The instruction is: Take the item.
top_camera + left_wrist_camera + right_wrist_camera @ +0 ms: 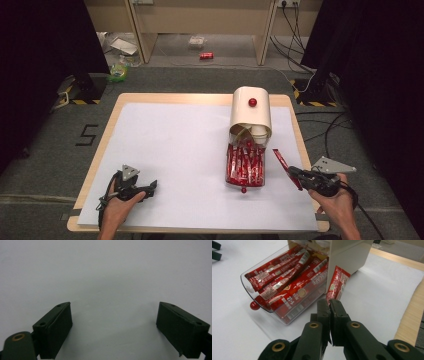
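Right tool (329,302) clamps red sachet (337,282) (left (113,327) gapes).

White sheet (180,150) covers the wooden table (112,117). Landmark: cream dispenser box (250,111) with a red knob (252,102), far right of centre. Clear drawer (245,165) packed with red sachets is pulled out of the box toward the person. Right gripper (296,176), near-right of the drawer, is clamped on one red sachet (281,162). Left gripper (149,188) rests well left of the drawer; jaw state unclear from here.
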Demonstrator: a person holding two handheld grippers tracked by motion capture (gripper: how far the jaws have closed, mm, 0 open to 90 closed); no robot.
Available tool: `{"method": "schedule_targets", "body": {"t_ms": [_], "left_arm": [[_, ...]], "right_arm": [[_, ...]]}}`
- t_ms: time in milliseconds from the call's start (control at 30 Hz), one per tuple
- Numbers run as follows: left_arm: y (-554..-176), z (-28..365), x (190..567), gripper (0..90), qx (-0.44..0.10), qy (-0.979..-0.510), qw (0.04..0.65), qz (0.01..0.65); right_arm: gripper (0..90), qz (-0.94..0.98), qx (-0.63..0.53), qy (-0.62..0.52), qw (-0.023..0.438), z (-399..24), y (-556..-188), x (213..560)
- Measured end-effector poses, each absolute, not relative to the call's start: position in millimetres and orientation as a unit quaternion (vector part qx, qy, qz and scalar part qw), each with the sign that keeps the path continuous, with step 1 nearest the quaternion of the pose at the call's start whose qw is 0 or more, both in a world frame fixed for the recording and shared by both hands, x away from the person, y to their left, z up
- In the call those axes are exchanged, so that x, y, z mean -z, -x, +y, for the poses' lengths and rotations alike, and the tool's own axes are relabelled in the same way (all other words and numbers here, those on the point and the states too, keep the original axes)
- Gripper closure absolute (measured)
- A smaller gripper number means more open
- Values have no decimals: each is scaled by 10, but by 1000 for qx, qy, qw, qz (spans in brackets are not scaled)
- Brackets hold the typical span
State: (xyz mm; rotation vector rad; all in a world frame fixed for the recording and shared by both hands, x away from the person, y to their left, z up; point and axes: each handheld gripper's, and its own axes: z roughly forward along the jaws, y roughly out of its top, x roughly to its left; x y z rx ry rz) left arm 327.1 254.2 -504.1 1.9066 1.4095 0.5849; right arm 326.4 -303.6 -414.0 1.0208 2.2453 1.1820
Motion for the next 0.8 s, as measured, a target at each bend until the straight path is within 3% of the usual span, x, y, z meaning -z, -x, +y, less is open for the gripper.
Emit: {"method": "schedule_targets", "body": {"t_ms": [800], "left_arm": [[-3271, 2542, 5041, 124, -225, -734, 342, 542]], "right_arm": [[873, 811, -375, -394, 216, -3129, -3402, 4396]]}}
